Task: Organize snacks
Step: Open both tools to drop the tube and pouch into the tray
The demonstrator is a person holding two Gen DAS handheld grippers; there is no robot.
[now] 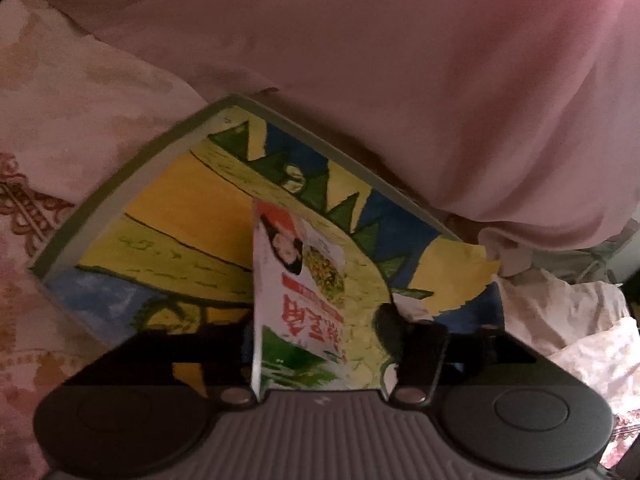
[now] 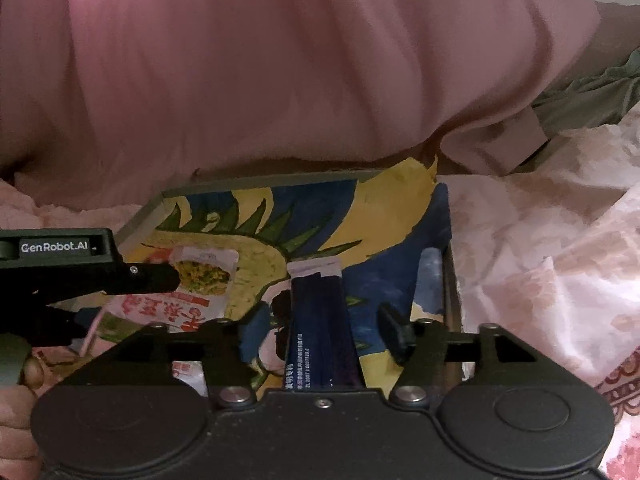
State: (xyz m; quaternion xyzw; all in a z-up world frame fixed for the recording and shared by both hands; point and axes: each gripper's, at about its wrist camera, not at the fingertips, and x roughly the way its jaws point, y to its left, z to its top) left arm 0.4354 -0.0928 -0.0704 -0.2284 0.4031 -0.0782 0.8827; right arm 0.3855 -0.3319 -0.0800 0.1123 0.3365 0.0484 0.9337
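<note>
Only the right view shows the dark blue stick packet (image 2: pixel 322 320) lying between released right tongs (image 2: pixel 324 326).

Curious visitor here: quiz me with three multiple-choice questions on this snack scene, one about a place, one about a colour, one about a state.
1. Where does the white snack packet lie?
A. in the painted tray
B. on a shelf
C. in a drawer

2. What colour is the stick pack?
A. orange
B. dark blue
C. silver

3. How does the right gripper stand?
A. clamped on a bottle
B. out of sight
C. open around the stick pack

Answers:
1 A, the tray's painted floor shows around the packet.
2 B, its wrapper is navy.
3 C, gaps show beside both fingers.
</note>
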